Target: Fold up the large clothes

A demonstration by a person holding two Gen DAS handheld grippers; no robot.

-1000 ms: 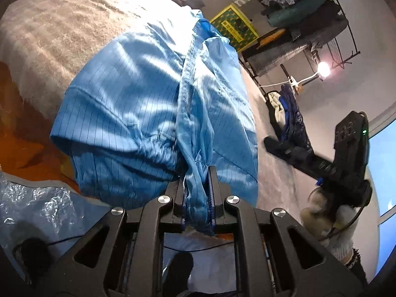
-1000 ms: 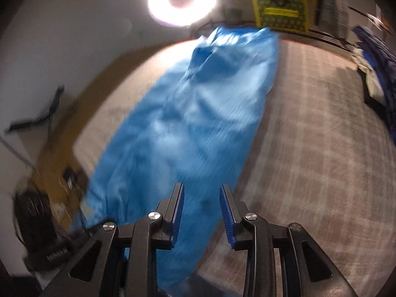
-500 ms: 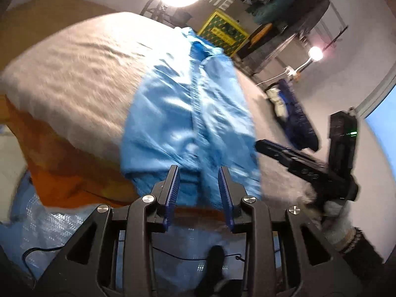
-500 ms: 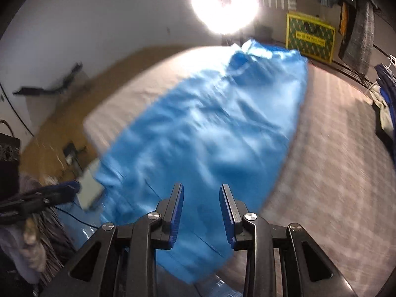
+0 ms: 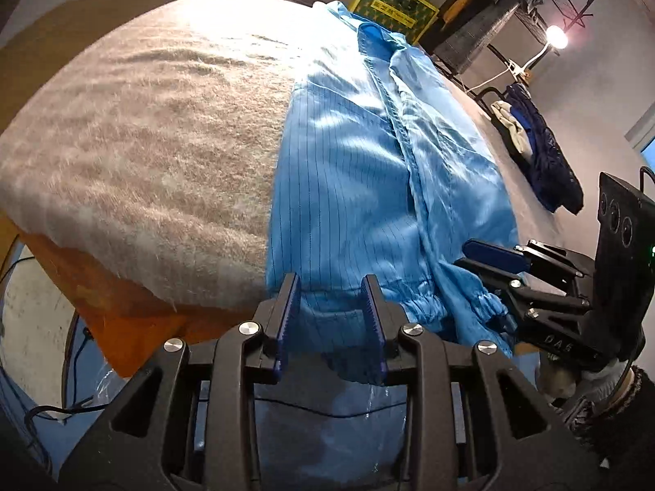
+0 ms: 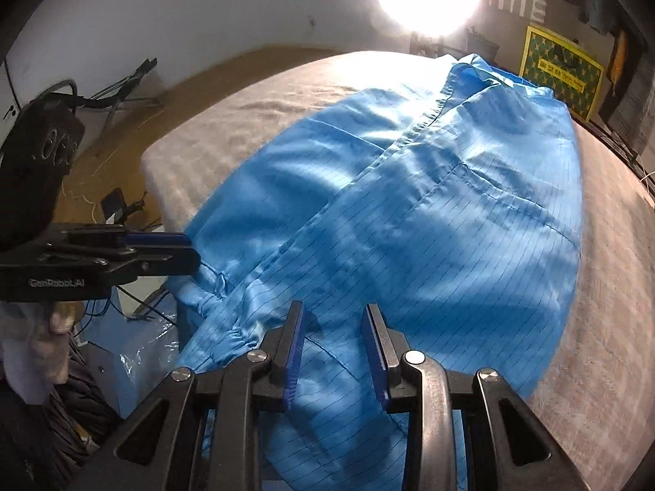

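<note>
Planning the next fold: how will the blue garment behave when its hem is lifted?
Probably floppy: the blue garment drapes limply over the bed's edge. Likely light and thin, judging by its fine wrinkles. Its sheen suggests it may slip on itself.

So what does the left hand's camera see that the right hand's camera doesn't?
Only the left wrist view shows the dark blue clothes pile, the small lamp and the right gripper. Only the right wrist view shows the left gripper from the side and the folded stand by the wall. Both show the blue garment on the beige blanket and the yellow-framed box.
</note>
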